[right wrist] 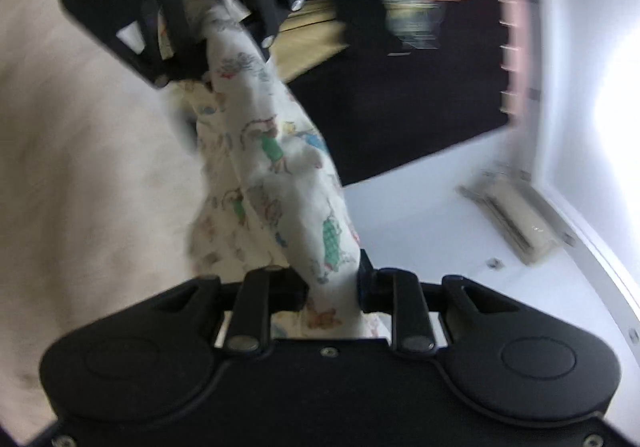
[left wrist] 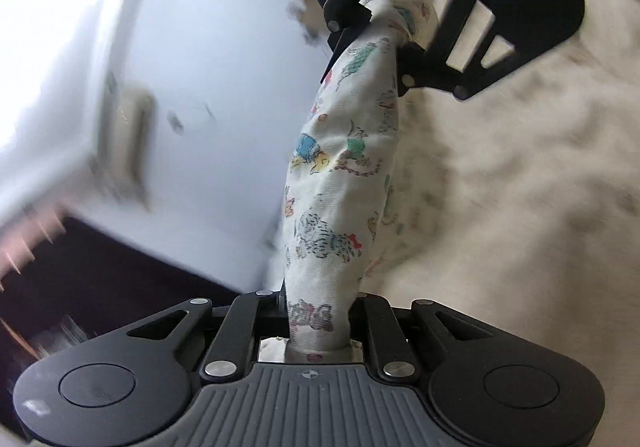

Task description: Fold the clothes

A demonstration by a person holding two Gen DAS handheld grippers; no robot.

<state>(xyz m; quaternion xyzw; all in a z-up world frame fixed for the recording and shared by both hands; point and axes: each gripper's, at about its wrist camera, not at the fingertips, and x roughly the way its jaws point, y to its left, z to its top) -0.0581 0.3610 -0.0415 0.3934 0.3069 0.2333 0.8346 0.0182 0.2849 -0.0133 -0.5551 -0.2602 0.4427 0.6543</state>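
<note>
Left gripper (left wrist: 320,311) clamps printed garment (left wrist: 340,183); right gripper (right wrist: 332,287) clamps other end, fabric bunched between, grippers facing.

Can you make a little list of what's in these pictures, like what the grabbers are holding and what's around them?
held thing: white printed cloth, bunched into a rope
left gripper: shut on one end of the cloth
right gripper: shut on the other end
cloth state: stretched between both grippers, off the surface
underneath: cream bedding
background: white wall, blurred
fold: not yet done
</note>
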